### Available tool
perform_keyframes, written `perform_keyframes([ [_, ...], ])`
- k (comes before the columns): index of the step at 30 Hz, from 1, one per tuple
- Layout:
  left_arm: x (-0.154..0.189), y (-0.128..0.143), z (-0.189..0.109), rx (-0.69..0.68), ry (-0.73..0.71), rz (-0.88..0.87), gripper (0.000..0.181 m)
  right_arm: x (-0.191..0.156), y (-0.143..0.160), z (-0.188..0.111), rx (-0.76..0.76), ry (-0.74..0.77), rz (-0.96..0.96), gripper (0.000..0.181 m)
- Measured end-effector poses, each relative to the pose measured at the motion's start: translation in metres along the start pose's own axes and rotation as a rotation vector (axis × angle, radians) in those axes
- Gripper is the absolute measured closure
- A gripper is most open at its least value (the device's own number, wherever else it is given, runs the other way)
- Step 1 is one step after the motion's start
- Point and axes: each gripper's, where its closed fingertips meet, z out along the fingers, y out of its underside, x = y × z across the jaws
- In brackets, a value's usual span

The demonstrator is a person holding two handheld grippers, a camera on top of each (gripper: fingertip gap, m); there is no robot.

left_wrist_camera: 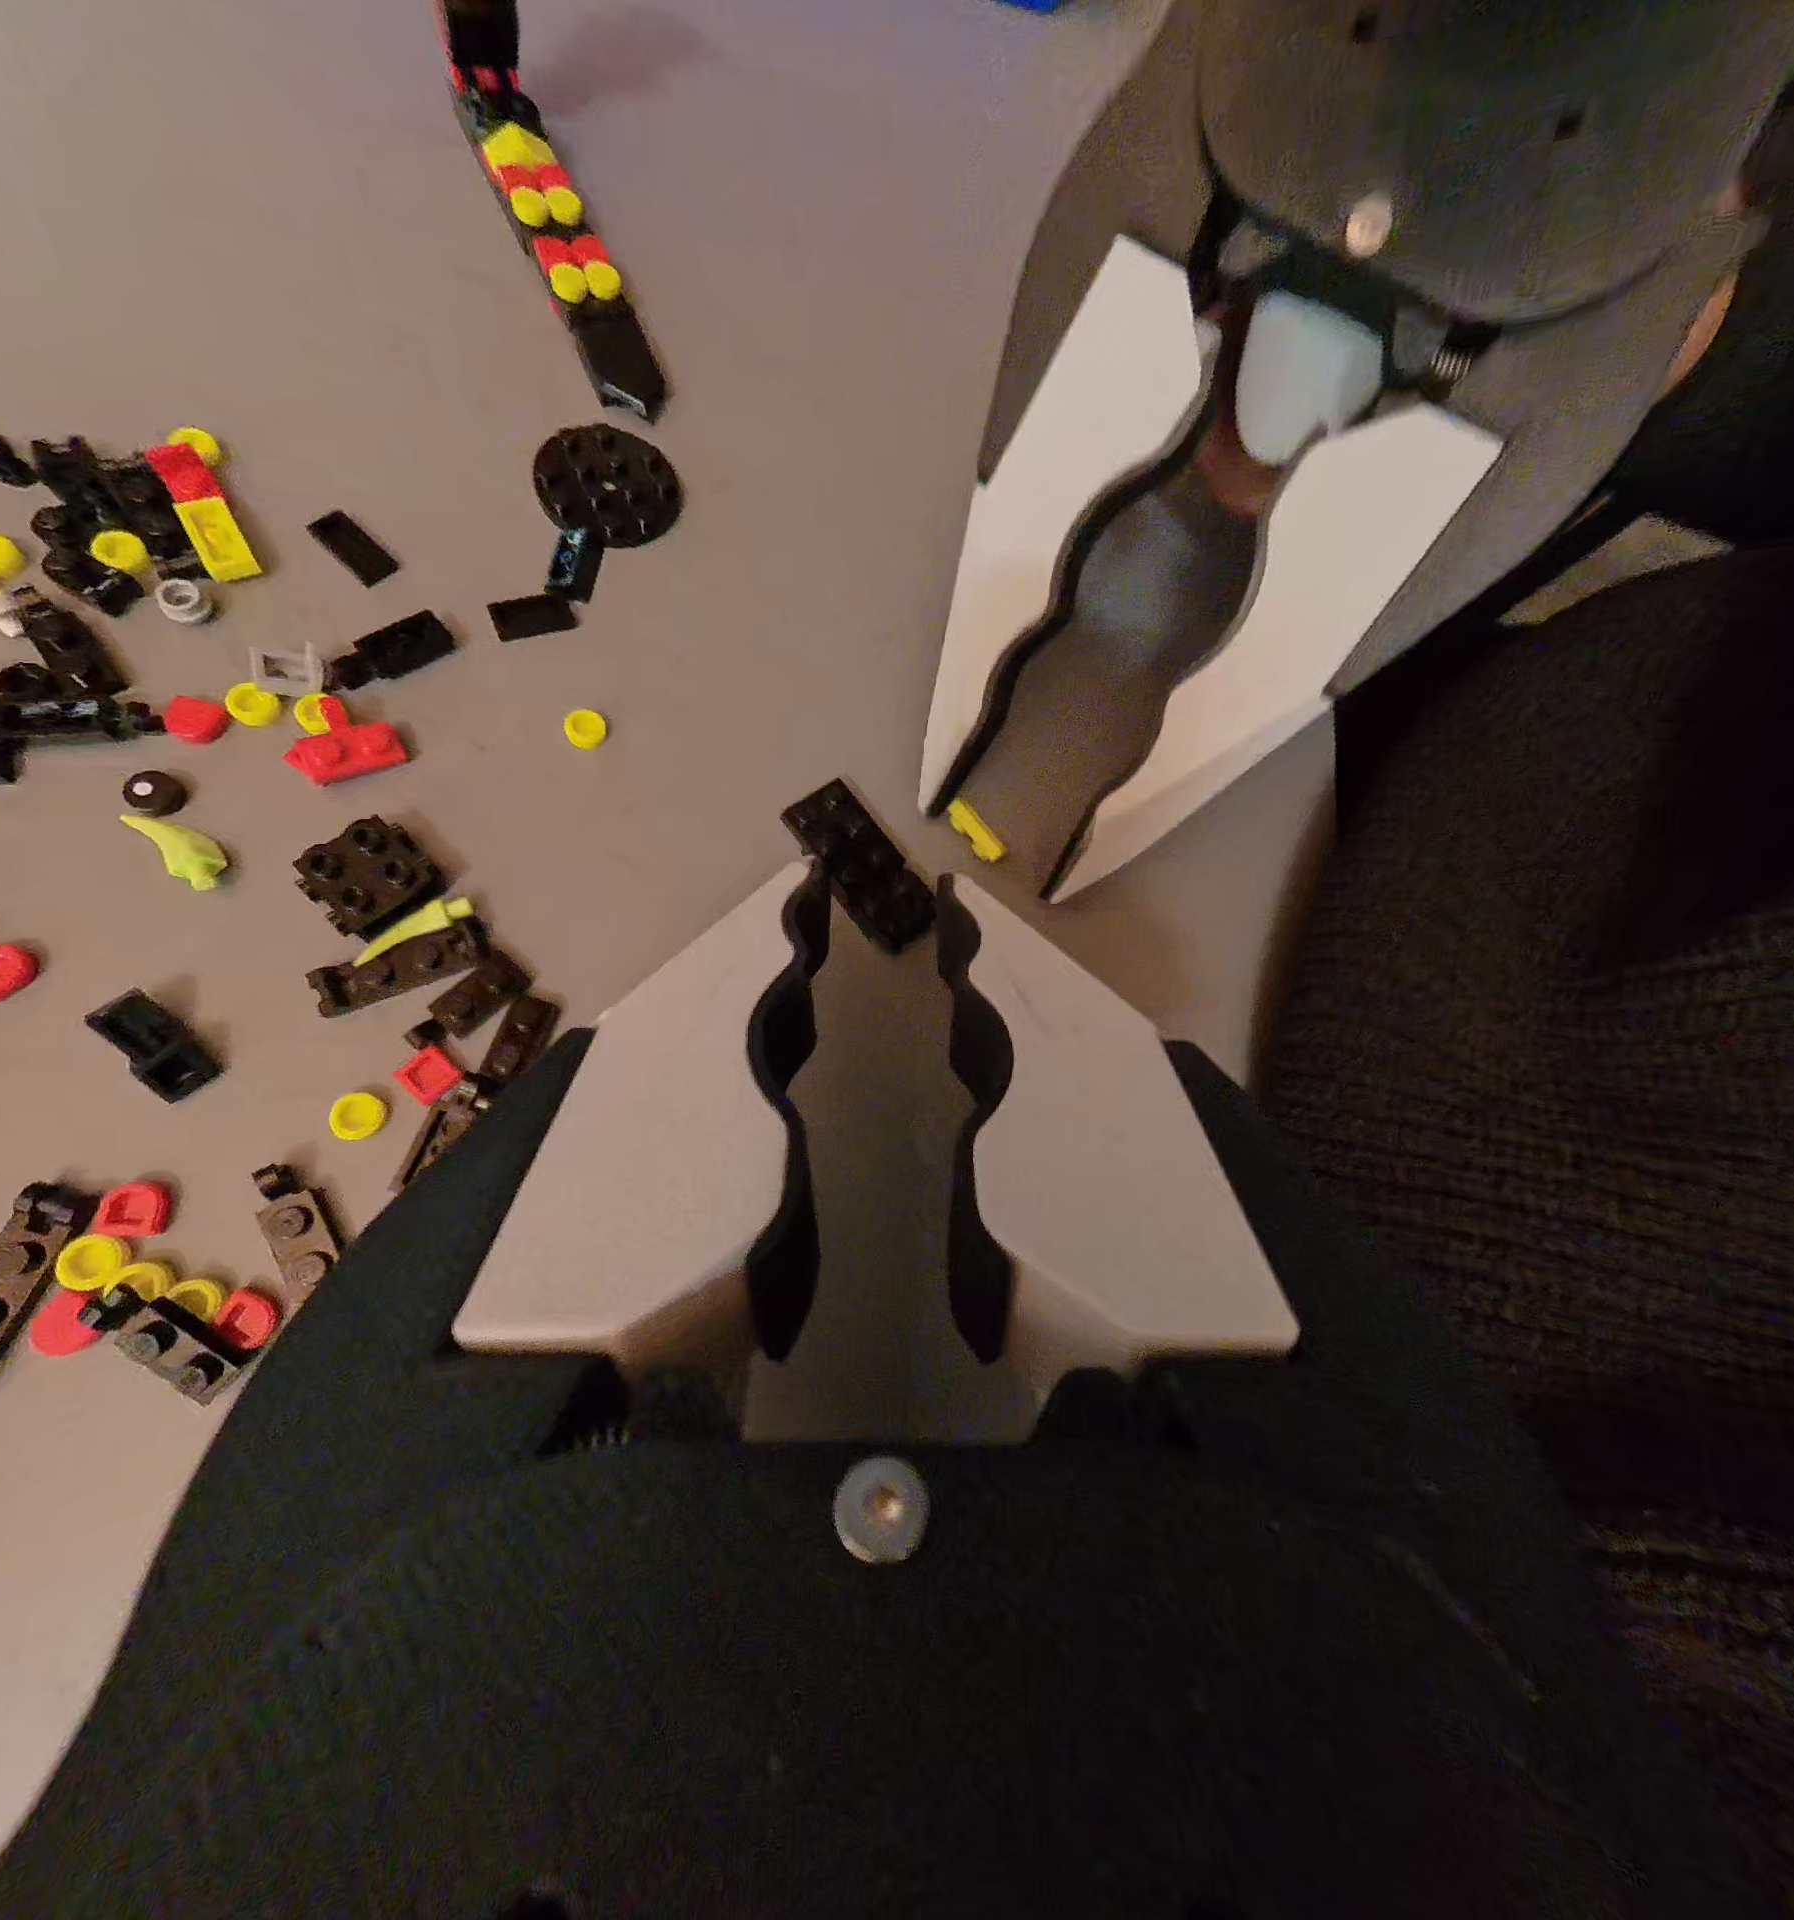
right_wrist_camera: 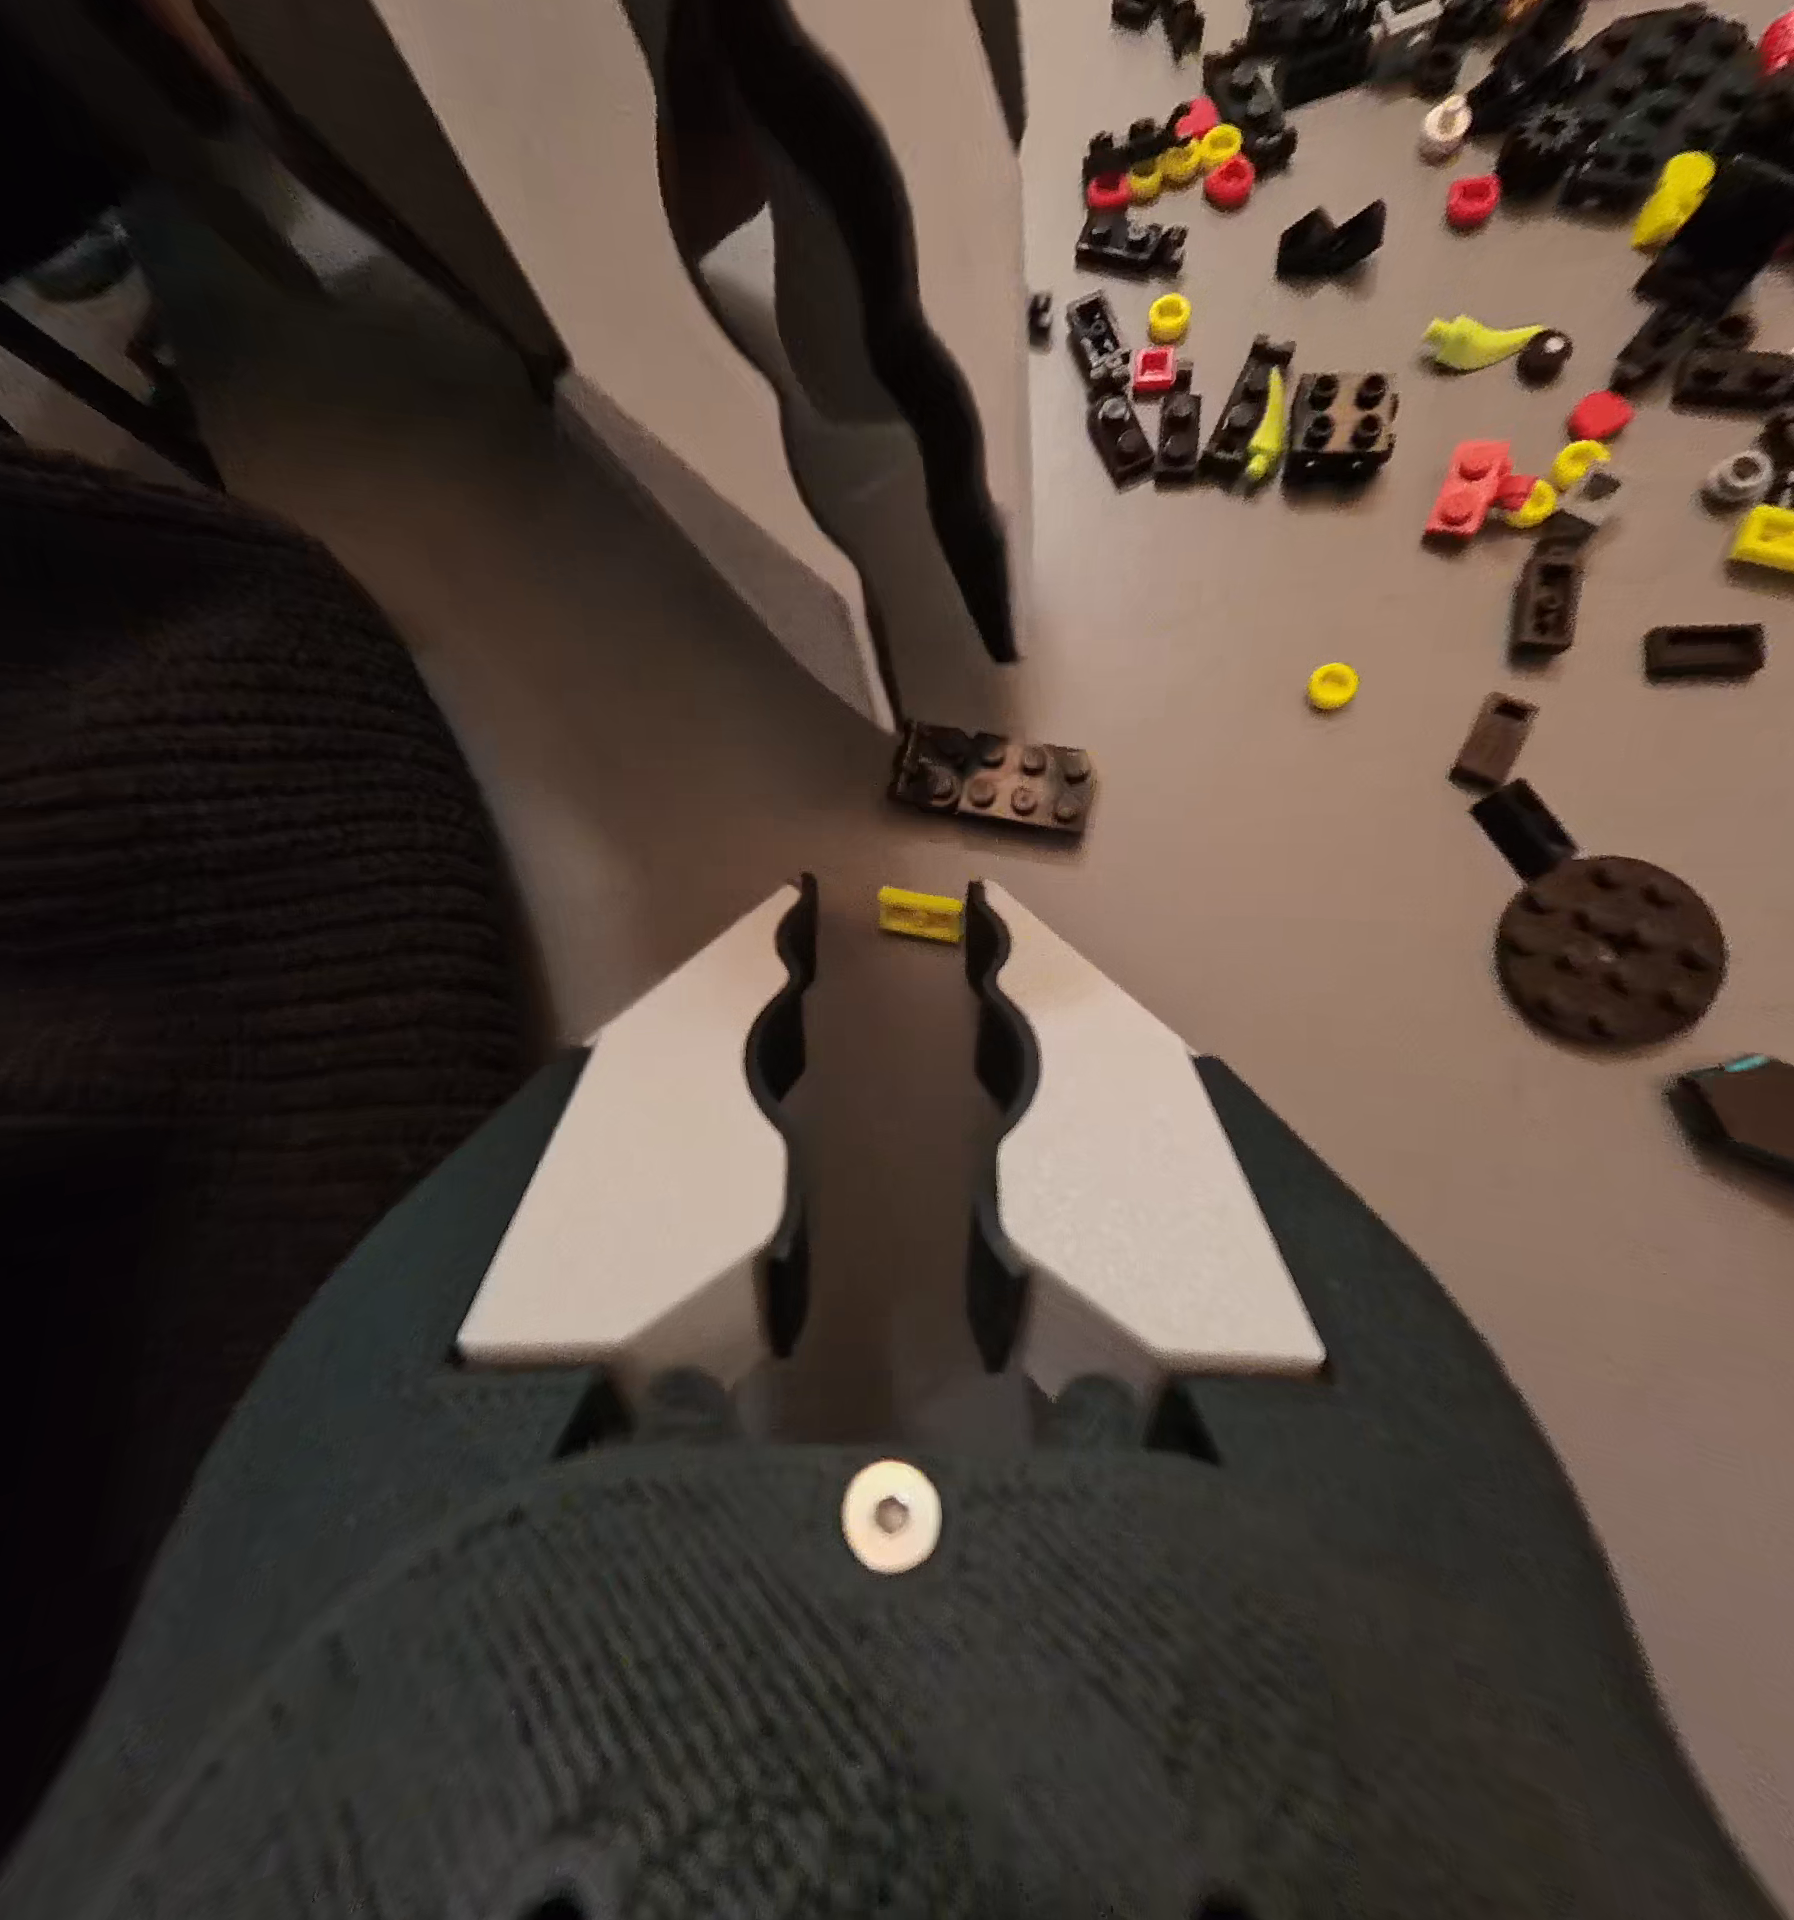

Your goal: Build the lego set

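Assembly incomplete: one striped strip [left_wrist_camera: 560,208] built, upper centre; loose bricks [left_wrist_camera: 197,831] scattered left. Left gripper [left_wrist_camera: 877,883] open around black plate [left_wrist_camera: 857,862]; right gripper [right_wrist_camera: 888,894] open, yellow tile [right_wrist_camera: 919,914] between its tips.

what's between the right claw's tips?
A small yellow plate lies on the table between the open right claw tips, not gripped. Its underside is hidden.
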Motion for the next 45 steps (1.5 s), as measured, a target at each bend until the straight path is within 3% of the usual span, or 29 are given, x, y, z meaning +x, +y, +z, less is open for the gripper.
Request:
perform_keyframes([
  [2,-0.001,-0.005,-0.003,0.028,0.006,-0.027,0.162,0.006,0.000,0.000,-0.016,0.053,-0.039,0.166],
  [4,-0.002,-0.009,-0.005,0.053,0.012,-0.055,0.163,0.010,-0.005,-0.005,0.008,0.077,-0.068,0.167],
  [8,-0.001,-0.024,-0.012,0.150,0.082,-0.186,0.160,0.006,-0.050,-0.037,0.301,0.068,-0.125,0.167],
  [10,0.011,-0.045,-0.024,0.277,0.248,-0.328,0.157,-0.003,-0.074,-0.061,0.476,0.067,-0.228,0.167],
  [13,0.030,-0.082,-0.064,0.527,0.644,-0.572,0.152,-0.012,-0.090,-0.086,0.633,0.126,-0.360,0.168],
  [15,0.031,-0.084,-0.071,0.546,0.763,-0.671,0.152,-0.016,-0.094,-0.091,0.667,0.153,-0.408,0.167],
  [19,0.044,-0.081,-0.066,0.480,0.843,-0.708,0.153,-0.020,-0.097,-0.089,0.670,0.187,-0.464,0.168],
  [28,0.058,-0.080,-0.062,0.436,0.924,-0.720,0.164,-0.022,-0.096,-0.086,0.665,0.185,-0.477,0.168],
  [45,0.039,-0.076,-0.055,0.449,0.826,-0.759,0.180,-0.014,-0.087,-0.078,0.589,0.173,-0.441,0.167],
])
